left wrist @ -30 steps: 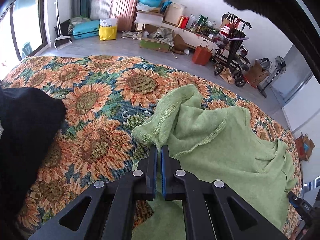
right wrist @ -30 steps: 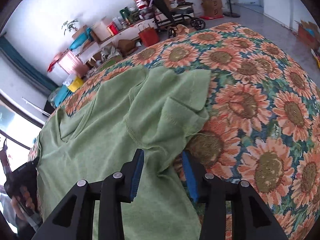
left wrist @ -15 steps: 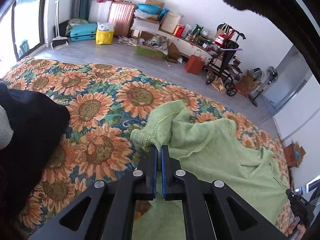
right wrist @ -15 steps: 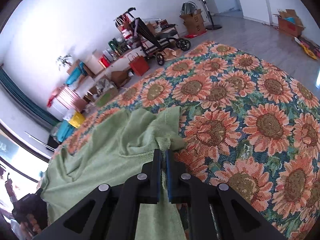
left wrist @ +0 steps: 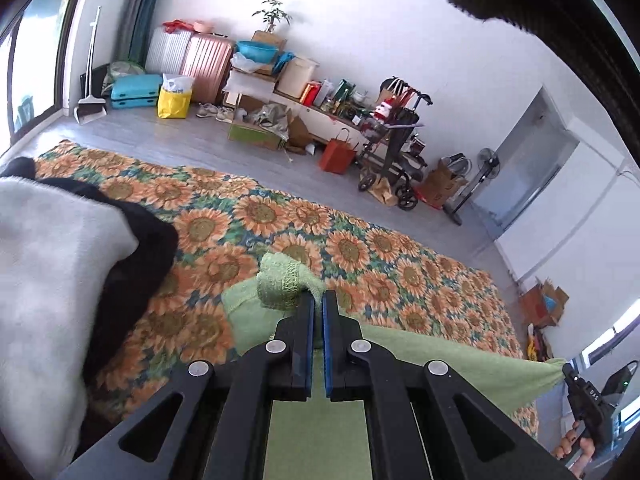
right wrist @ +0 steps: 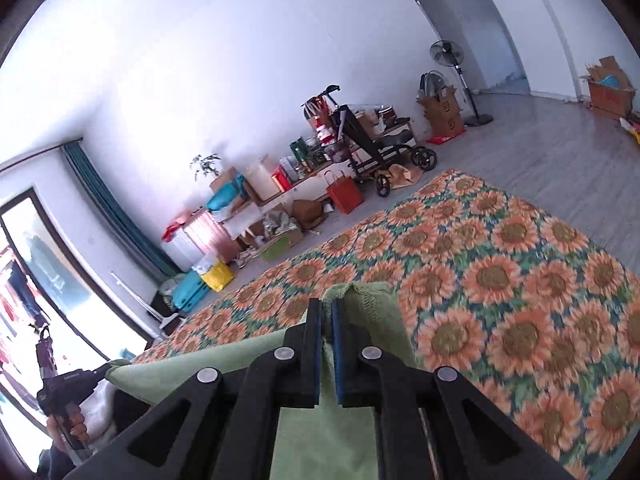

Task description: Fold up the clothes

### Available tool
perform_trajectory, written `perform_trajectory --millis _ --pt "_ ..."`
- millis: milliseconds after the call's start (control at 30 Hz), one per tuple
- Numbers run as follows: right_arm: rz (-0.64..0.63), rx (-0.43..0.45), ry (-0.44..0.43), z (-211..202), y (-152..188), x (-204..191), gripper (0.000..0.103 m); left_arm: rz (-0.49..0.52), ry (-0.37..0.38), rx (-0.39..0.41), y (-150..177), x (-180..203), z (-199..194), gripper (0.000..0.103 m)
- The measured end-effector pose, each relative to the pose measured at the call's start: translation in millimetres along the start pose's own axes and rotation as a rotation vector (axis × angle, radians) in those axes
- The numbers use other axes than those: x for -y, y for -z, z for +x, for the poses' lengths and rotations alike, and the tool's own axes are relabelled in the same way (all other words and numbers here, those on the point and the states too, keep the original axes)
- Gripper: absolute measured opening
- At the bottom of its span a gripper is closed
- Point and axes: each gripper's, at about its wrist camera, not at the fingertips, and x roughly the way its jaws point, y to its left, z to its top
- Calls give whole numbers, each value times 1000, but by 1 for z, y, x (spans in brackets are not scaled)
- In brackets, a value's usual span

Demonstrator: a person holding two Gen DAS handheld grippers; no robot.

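- Left wrist view: the left gripper (left wrist: 316,300) was clamped on a bunched corner of the green garment (left wrist: 280,284), whose cloth stretched taut from the tips out to the right gripper (left wrist: 592,400) at the far lower right, with a person's fingers wrapped on that gripper's handle.
- Under the cloth lay the sunflower bedspread (left wrist: 360,248); a white and black pile of clothes (left wrist: 52,264) sat to the left of the fingers.
- Ahead, past the bedspread, a yellow bag (left wrist: 174,100) with something white in it, a red paper bag (left wrist: 338,154) and a teal basin (left wrist: 257,51) stood along the wall; writing on the far gripper was too small to read.
- Right wrist view: the right gripper (right wrist: 326,320) was pinched shut on a hemmed corner of the green garment (right wrist: 364,300), which ran left to the left gripper (right wrist: 64,392).
- Far ahead, an open cardboard box (right wrist: 442,110) held a fan part; its print was unreadable.
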Motion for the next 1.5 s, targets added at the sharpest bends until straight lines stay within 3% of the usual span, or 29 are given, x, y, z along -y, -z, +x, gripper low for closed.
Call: perform_trajectory --millis 233,333,467,633,733,933,1233,1500 --pt "-8 -15 -48 -66 60 -6 6 -15 25 -16 61 -33 -45 3" --pt "13 -1 -76 -88 89 -4 6 39 -31 -32 86 -43 -53 3" --pt "-14 -23 -65 -98 120 -4 6 -38 16 -14 114 -62 -63 3" --pt "12 -57 -44 -112 148 10 6 -161 146 22 135 -83 -72 3" --pt "30 -68 -44 -115 154 18 6 -212 178 39 138 -94 -80 3" --pt "33 -64 -36 -124 168 28 6 -215 167 51 154 -101 -91 3" --pt "15 -112 -40 -124 199 29 6 -272 142 -3 192 -122 -82 3" --pt "26 -64 -50 -147 198 31 6 -291 202 78 186 -120 -104 3"
